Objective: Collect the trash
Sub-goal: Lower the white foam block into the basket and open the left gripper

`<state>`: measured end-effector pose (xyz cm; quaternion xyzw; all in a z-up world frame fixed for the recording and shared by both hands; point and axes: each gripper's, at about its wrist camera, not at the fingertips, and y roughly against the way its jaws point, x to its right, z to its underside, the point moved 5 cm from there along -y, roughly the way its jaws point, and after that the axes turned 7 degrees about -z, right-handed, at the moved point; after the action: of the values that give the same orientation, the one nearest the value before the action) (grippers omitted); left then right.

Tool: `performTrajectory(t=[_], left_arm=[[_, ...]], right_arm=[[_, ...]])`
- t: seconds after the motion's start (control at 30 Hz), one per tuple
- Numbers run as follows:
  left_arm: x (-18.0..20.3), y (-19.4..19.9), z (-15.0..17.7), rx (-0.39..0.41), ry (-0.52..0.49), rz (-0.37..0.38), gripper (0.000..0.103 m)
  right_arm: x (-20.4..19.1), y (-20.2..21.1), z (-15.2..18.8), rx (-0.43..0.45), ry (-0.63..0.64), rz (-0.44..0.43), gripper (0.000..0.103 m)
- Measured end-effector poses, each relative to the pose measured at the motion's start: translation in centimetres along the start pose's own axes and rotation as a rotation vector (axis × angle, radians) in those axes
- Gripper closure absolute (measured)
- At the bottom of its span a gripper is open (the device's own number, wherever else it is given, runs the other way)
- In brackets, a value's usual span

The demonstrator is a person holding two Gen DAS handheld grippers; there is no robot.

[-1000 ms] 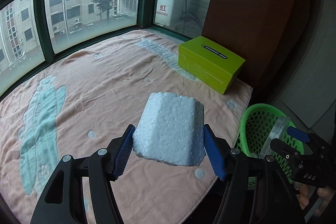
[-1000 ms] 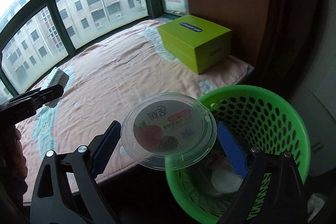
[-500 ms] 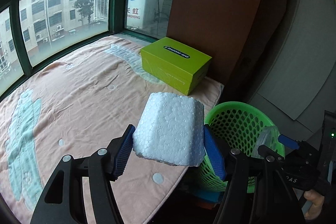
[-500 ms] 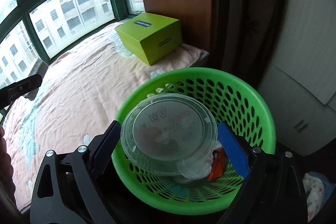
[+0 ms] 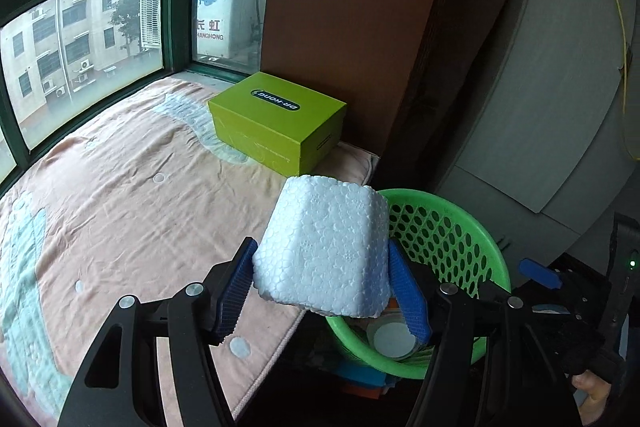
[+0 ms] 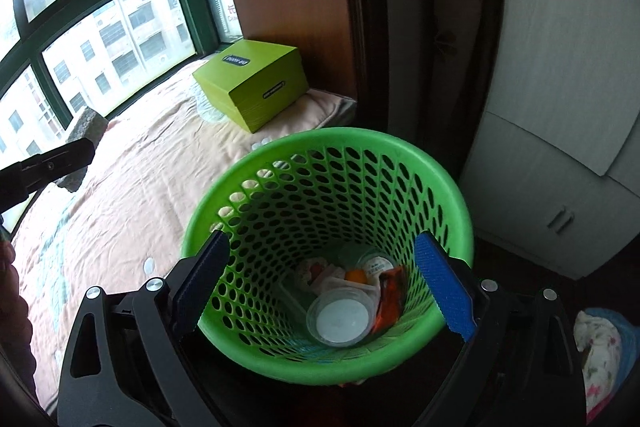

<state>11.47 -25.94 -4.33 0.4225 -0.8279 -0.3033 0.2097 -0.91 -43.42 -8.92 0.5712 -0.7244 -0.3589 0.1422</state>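
Note:
My left gripper (image 5: 322, 289) is shut on a white foam block (image 5: 326, 247) and holds it above the edge of the bed, just left of a green mesh basket (image 5: 444, 227). My right gripper (image 6: 320, 283) is open and empty, directly above the green basket (image 6: 400, 155). A clear plastic container (image 6: 339, 319) lies at the bottom of the basket among other wrappers (image 6: 386, 297). The foam block in the left gripper also shows at the far left of the right wrist view (image 6: 86, 125).
A lime green shoebox (image 5: 276, 125) sits on the peach blanket (image 5: 120, 195) by a brown wooden panel (image 5: 348, 7). Green-framed windows (image 5: 80, 27) run behind the bed. A grey cabinet (image 6: 560, 107) stands right of the basket. Cloth (image 6: 600, 351) lies on the floor at right.
My right gripper has opened and let go of the clear container, which has dropped into the basket. My left gripper has carried the foam block rightward toward the basket.

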Motion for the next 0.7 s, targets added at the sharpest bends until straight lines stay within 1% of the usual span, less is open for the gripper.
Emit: performTrajectory(t=[0.23, 0.47, 0.53, 0.57, 0.63, 0.7], left_arm=[[2.5, -0.9, 0.0, -0.026, -0.024, 0.037, 0.04], [5.2, -1.7, 0.4, -0.052, -0.057, 0.068, 0.038], [5.8, -1.8, 0.5, -0.052, -0.063, 0.076, 0.032], [6.0, -1.8, 0.6, -0.052, -0.068, 0.079, 0.032], [6.3, -1.8, 0.6, -0.051, -0.071, 0.076, 0.026], [6.3, -1.7, 0.7, -0.052, -0.069, 0.074, 0.025]], right_arm=[[1.2, 1.8, 0.2, 0.031, -0.02, 0.015, 0.01], [2.6, 2.6, 0.5, 0.037, -0.047, 0.028, 0.01], [2.8, 2.7, 0.6, 0.036, -0.051, 0.027, 0.01], [2.9, 2.7, 0.7, 0.035, -0.052, 0.026, 0.01], [2.8, 2.7, 0.7, 0.031, -0.05, 0.022, 0.01], [2.6, 2.7, 0.8, 0.032, -0.047, 0.018, 0.01]])
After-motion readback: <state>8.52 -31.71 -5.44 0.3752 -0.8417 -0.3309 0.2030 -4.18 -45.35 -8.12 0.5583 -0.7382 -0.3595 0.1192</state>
